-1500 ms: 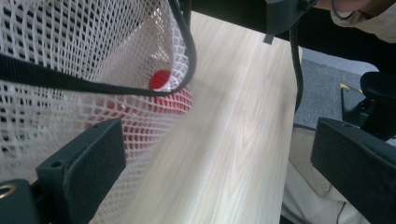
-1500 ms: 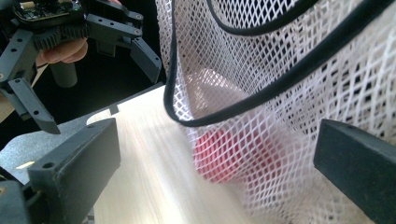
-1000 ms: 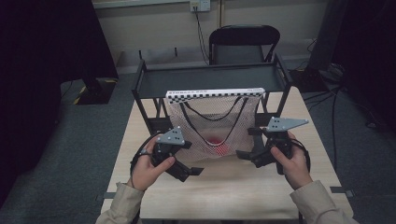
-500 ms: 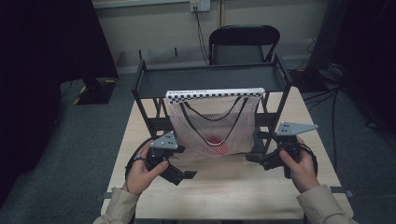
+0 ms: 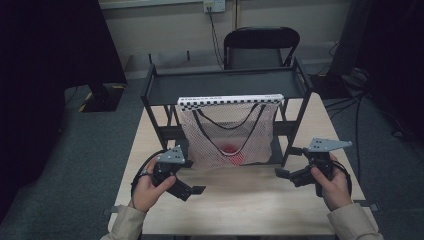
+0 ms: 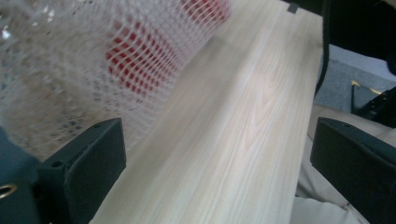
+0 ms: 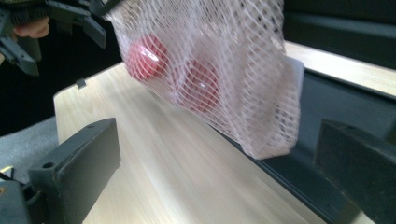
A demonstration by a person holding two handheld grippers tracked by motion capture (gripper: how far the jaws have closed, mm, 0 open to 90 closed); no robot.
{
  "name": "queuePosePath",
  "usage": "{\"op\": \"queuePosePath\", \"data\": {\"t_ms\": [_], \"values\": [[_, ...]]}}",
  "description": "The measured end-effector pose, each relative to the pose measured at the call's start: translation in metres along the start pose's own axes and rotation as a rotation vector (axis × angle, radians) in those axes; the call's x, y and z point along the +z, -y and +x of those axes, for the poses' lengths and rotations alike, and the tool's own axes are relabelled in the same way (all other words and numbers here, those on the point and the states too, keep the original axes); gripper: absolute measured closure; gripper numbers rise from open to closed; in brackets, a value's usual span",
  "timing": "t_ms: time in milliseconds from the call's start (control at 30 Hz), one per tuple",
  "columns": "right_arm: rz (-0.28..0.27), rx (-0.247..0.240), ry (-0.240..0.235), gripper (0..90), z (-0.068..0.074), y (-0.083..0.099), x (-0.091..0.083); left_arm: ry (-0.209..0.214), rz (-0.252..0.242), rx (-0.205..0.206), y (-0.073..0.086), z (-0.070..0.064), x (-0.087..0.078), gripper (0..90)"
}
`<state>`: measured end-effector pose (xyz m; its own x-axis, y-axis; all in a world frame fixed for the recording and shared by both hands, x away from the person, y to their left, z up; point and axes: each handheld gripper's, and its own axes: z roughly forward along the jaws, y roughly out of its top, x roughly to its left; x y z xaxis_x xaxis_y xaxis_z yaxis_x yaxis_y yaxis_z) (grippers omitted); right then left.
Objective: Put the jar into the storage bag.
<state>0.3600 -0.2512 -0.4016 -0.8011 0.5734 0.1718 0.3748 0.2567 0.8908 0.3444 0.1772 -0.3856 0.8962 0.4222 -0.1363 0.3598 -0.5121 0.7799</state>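
A white mesh bag hangs from the front of a dark metal rack, under a checkered strip. Red round things lie in its bottom; the right gripper view shows two of them through the net. My left gripper is open over the table, in front of the bag's lower left corner and apart from it. The right gripper is open too, just off the bag's lower right corner. Both gripper views have wide-set jaws with nothing between them, and the bag hangs just beyond.
The rack stands on a light wooden table, and its posts flank the bag. A black folding chair stands behind the table. Cables lie on the grey floor at the right.
Both grippers have drawn back from the bag: the right one outward to the right and toward the person, the left one slightly left and nearer. The bag hangs as before.
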Motion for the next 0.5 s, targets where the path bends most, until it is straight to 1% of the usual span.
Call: {"op": "queuePosePath", "data": {"t_ms": [33, 133, 233, 300, 500], "values": [[0.004, -0.006, 0.005, 0.0, -0.001, 0.001, -0.001, 0.003, -0.004, -0.003, 0.001, 0.000, 0.000, 3.1], [0.000, 0.002, 0.000, 0.0, -0.002, 0.004, -0.003, 0.000, -0.001, -0.004, 0.004, 0.002, 0.001, 3.1], [0.008, 0.005, 0.007, 0.0, -0.005, 0.010, -0.006, -0.004, 0.005, -0.005, 0.009, 0.004, 0.001, 3.1], [0.012, 0.010, 0.016, 0.0, -0.008, 0.016, -0.008, -0.006, 0.000, -0.016, 0.014, 0.006, 0.001, 3.1], [0.025, 0.021, 0.029, 0.0, -0.013, 0.026, -0.012, -0.013, 0.008, -0.027, 0.026, 0.008, 0.002, 3.1]]}}
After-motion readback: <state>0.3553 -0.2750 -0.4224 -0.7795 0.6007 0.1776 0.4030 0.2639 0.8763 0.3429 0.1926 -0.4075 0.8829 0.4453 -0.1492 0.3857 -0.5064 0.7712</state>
